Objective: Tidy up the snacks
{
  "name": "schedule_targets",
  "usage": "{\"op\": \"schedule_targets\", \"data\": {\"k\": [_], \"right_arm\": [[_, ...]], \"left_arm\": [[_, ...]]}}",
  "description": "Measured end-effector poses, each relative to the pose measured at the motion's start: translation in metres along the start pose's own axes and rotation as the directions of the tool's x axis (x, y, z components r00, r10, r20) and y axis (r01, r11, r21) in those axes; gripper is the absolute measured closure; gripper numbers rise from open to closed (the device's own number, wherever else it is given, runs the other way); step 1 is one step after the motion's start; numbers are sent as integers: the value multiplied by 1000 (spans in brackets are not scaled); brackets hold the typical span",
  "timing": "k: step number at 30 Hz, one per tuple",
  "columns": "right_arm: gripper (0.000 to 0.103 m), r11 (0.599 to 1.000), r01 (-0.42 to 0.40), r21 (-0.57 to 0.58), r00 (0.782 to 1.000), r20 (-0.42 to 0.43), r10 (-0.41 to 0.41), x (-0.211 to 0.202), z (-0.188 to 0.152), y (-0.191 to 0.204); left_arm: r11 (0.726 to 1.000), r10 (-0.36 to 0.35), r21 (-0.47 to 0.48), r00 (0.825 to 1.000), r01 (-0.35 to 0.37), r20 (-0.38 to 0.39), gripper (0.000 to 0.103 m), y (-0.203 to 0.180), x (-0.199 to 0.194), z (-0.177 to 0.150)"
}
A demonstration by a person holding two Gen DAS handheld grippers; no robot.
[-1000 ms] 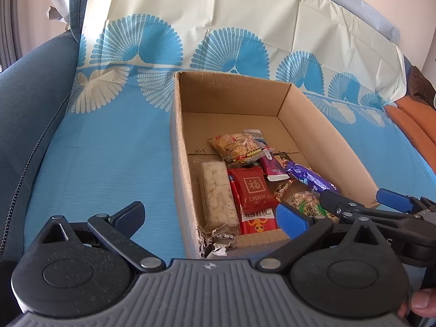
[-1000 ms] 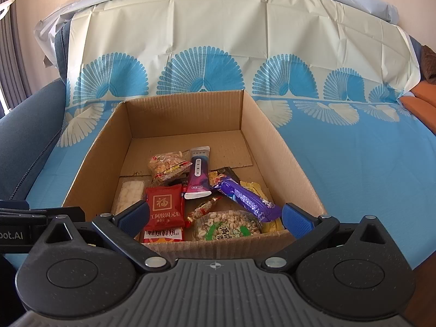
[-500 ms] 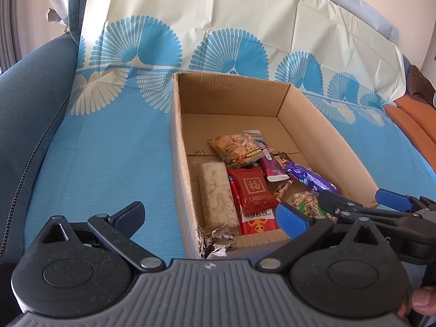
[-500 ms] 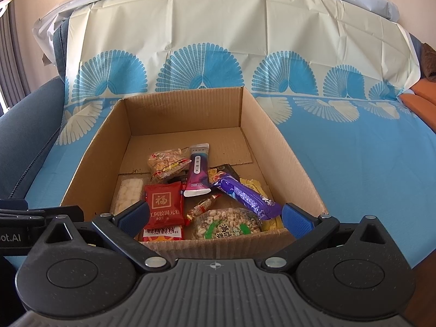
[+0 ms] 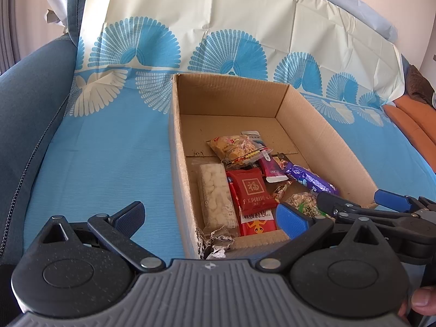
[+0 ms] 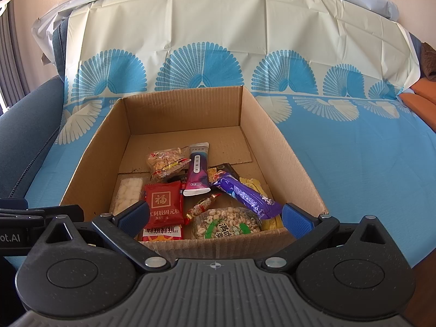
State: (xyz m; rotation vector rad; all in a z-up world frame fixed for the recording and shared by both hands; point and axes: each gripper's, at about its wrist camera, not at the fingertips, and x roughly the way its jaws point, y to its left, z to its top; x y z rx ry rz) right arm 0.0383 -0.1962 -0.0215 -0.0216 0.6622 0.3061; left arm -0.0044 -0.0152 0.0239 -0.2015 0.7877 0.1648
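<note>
Lying in one open cardboard box [image 6: 283, 147] on the blue-and-cream cloth [image 6: 368, 163] are about ten snack packets: one red packet [image 6: 163, 202] printed 福, one purple bar [image 6: 248, 194], one maroon tube-shaped pack [image 6: 198, 169], one clear puffed-rice bag [image 6: 226, 223] with a green label, and others. The left gripper [image 5: 209, 216] and right gripper [image 6: 215, 219] both hover empty at the box's near edge, fingers spread wide.

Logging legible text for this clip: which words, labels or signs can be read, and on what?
"福": white square on the red square packet.
"ot.AI": cut-off label on the left gripper's black body, seen from the right wrist.
"满嘴": green label of the clear puffed-grain pack; the rest is hidden.
Smaller print on the red packet, purple long wrapper and maroon tube-shaped sachet: too small to read.
</note>
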Motion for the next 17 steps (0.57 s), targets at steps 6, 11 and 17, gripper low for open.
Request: {"op": "schedule_targets", "data": {"k": [6,11,17], "right_arm": [[1,1000,0,1,1000,0,0,0,0,0],[1,1000,4,3,1000,3,-4,-1,-1,-1],[1,999,35,27,999,28,-36,-15,0,-7]], "left_arm": [[1000,-5,5,1000,5,9,1,0,-1,0],[1000,-18,13,999,18,30,1,-2,-4,0],[998,-47,37,997,45,63,1,-6,-7,0]]}}
